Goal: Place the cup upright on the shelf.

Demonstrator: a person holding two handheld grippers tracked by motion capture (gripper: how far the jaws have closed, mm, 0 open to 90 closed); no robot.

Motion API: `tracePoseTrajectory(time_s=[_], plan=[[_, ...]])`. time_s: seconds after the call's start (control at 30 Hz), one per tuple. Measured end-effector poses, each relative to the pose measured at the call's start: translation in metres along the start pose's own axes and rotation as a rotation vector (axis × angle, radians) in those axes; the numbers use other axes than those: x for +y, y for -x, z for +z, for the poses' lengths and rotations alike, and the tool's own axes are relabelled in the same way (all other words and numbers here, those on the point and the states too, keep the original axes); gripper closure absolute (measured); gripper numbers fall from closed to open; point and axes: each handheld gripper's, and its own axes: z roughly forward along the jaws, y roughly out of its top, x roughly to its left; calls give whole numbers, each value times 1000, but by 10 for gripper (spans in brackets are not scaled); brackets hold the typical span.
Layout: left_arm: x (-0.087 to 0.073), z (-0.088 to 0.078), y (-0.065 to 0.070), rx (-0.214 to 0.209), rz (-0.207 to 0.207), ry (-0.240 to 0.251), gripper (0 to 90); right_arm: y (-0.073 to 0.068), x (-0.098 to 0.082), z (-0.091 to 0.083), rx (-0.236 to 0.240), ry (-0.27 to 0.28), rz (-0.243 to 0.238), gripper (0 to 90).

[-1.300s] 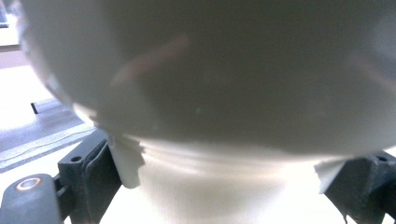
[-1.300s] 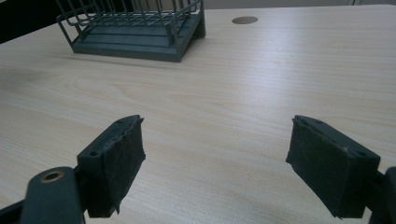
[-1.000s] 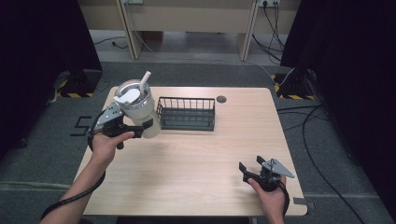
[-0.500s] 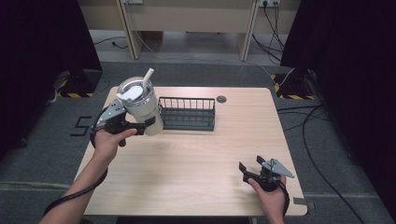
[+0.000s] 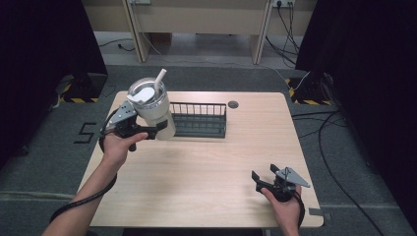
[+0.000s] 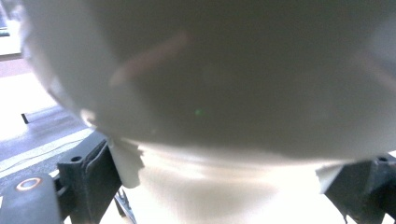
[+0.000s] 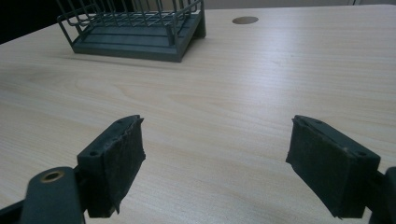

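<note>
Just left of the wire basket (image 5: 198, 119), the left gripper (image 5: 147, 132) is clamped around the lower body of a white tumbler (image 5: 152, 110), carried clear of the tabletop (image 5: 206, 167) and tilted, its straw (image 5: 159, 79) leaning toward the basket. From the left gripper view the jaws pinch only the narrow base under a much wider body (image 6: 224, 70), so the top-heavy cup could pivot or slip out. Its base also hangs close to the basket's left rim; a low swing could clip the wires and knock it loose. Well in front of the basket and to its right, the right gripper (image 5: 264, 175) rests with jaws wide apart, too far to steady anything.
</note>
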Motion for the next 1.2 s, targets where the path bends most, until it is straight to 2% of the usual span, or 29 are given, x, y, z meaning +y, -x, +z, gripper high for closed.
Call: tracePoseTrajectory(time_s=[1.2], plan=[[19, 29, 8, -46, 16, -7, 99, 0, 0, 0, 2, 2, 3, 188]])
